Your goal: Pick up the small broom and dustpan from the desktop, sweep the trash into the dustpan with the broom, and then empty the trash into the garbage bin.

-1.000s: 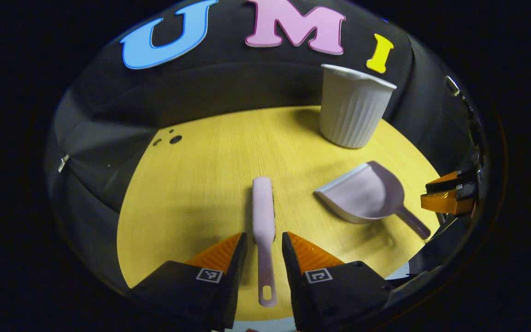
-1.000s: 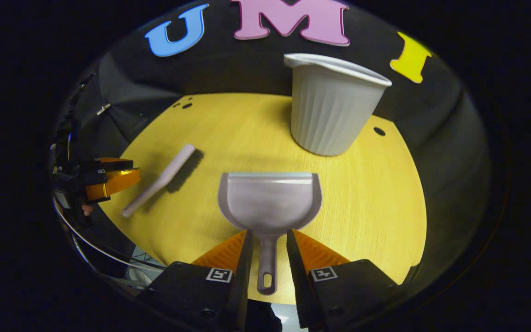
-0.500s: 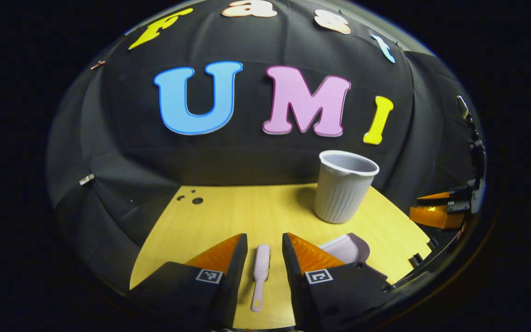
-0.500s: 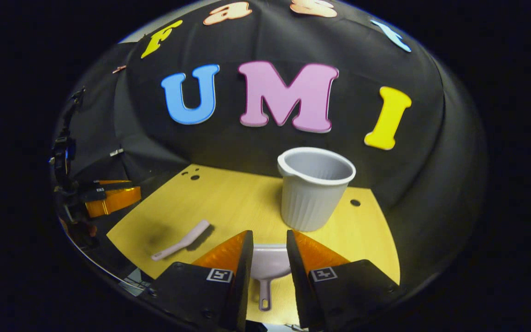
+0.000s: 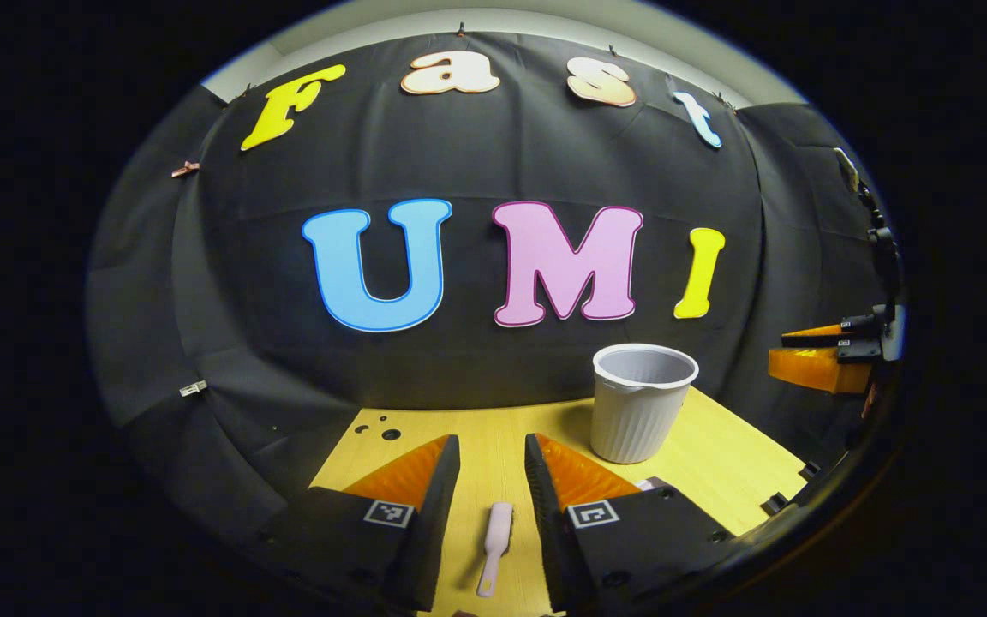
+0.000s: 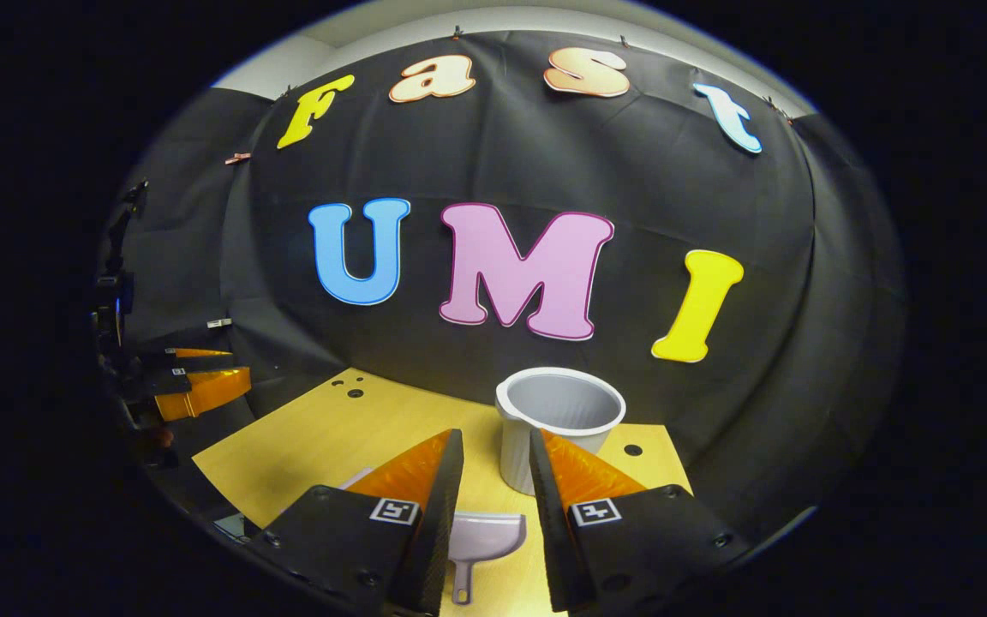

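Observation:
The small pale pink broom (image 5: 493, 536) lies flat on the yellow tabletop (image 5: 716, 463), far below the gap of my left gripper (image 5: 492, 446), which is open and holds nothing. The pale dustpan (image 6: 481, 540) rests on the tabletop (image 6: 305, 437) with its handle towards me, well below my open right gripper (image 6: 496, 439). A corner of the dustpan (image 5: 652, 485) peeks past my left gripper's right finger. The white ribbed garbage bin (image 5: 639, 403) (image 6: 558, 411) stands upright at the back of the table. Both grippers hover high above the table.
The right gripper (image 5: 819, 360) hangs at the far right edge of the left gripper view. In the right gripper view the left gripper (image 6: 194, 381) hangs at the far left. Small dark holes (image 5: 386, 433) mark the table's back left. Black cloth walls close in behind.
Both grippers have risen away from the table and tipped up towards the wall. The broom and dustpan stay on the table and now look small. Both grippers remain open.

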`<state>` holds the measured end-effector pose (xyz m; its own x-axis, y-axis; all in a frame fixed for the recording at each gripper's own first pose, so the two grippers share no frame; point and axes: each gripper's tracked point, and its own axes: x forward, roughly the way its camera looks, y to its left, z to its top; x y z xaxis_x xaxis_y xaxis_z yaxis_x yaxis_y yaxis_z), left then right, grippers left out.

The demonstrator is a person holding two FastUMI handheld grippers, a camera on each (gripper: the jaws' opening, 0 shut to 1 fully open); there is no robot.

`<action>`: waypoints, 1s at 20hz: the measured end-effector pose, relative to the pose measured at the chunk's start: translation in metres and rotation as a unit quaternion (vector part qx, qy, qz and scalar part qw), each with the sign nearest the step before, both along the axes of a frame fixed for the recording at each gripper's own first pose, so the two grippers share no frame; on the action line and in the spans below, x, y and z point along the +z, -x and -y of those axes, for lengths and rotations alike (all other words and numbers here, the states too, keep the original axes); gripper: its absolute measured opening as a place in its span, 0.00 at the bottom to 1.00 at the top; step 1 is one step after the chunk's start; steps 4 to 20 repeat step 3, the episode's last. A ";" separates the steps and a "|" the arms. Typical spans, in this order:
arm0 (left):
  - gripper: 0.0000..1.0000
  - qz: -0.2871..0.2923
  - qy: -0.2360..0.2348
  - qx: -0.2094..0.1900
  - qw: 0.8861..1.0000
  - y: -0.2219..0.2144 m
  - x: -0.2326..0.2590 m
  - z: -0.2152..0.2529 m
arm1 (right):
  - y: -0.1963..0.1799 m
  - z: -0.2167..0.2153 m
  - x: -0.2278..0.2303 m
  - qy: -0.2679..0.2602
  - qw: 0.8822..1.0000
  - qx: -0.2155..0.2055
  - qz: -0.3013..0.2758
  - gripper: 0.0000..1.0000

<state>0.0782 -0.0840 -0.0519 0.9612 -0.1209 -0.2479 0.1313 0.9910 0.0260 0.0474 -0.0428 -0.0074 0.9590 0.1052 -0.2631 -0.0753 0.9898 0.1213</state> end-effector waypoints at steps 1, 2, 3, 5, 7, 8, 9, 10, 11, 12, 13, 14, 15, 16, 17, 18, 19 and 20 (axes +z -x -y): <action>0.48 -0.001 0.002 0.008 1.000 -0.002 0.000 0.000 | -0.001 0.002 0.000 0.002 1.000 0.003 0.004 0.49; 0.48 -0.004 0.007 0.017 1.000 -0.003 -0.002 0.000 | -0.001 0.003 -0.001 0.003 1.000 0.008 0.005 0.49; 0.51 -0.006 0.015 0.025 1.000 -0.002 -0.002 0.001 | -0.001 0.005 -0.002 0.003 1.000 0.012 0.007 0.49; 0.51 -0.006 0.015 0.025 1.000 -0.002 -0.002 0.001 | -0.001 0.005 -0.002 0.003 1.000 0.012 0.007 0.49; 0.51 -0.006 0.015 0.025 1.000 -0.002 -0.002 0.001 | -0.001 0.005 -0.002 0.003 1.000 0.012 0.007 0.49; 0.51 -0.006 0.015 0.025 1.000 -0.002 -0.002 0.001 | -0.001 0.005 -0.002 0.003 1.000 0.012 0.007 0.49; 0.51 -0.006 0.015 0.025 1.000 -0.002 -0.002 0.001 | -0.001 0.005 -0.002 0.003 1.000 0.012 0.007 0.49; 0.51 -0.006 0.015 0.025 1.000 -0.002 -0.002 0.001 | -0.001 0.005 -0.002 0.003 1.000 0.012 0.007 0.49; 0.51 -0.006 0.015 0.025 1.000 -0.002 -0.002 0.001 | -0.001 0.005 -0.002 0.003 1.000 0.012 0.007 0.49; 0.51 -0.006 0.015 0.025 1.000 -0.002 -0.002 0.001 | -0.001 0.005 -0.002 0.003 1.000 0.012 0.007 0.49; 0.51 -0.006 0.015 0.025 1.000 -0.002 -0.002 0.001 | -0.001 0.005 -0.002 0.003 1.000 0.012 0.007 0.49; 0.51 -0.006 0.015 0.025 1.000 -0.002 -0.002 0.001 | -0.001 0.005 -0.002 0.003 1.000 0.012 0.007 0.49; 0.51 -0.006 0.015 0.025 1.000 -0.002 -0.002 0.001 | -0.001 0.005 -0.002 0.003 1.000 0.012 0.007 0.49; 0.51 -0.006 0.015 0.025 1.000 -0.002 -0.002 0.001 | -0.001 0.005 -0.002 0.003 1.000 0.012 0.007 0.49; 0.51 -0.006 0.015 0.025 1.000 -0.002 -0.002 0.001 | -0.001 0.005 -0.002 0.003 1.000 0.012 0.007 0.49; 0.51 -0.006 0.015 0.025 1.000 -0.002 -0.002 0.001 | -0.001 0.005 -0.002 0.003 1.000 0.012 0.007 0.49; 0.51 -0.006 0.015 0.025 1.000 -0.002 -0.002 0.001 | -0.001 0.005 -0.002 0.003 1.000 0.012 0.007 0.49; 0.51 -0.006 0.015 0.025 1.000 -0.002 -0.002 0.001 | -0.001 0.005 -0.002 0.003 1.000 0.012 0.007 0.49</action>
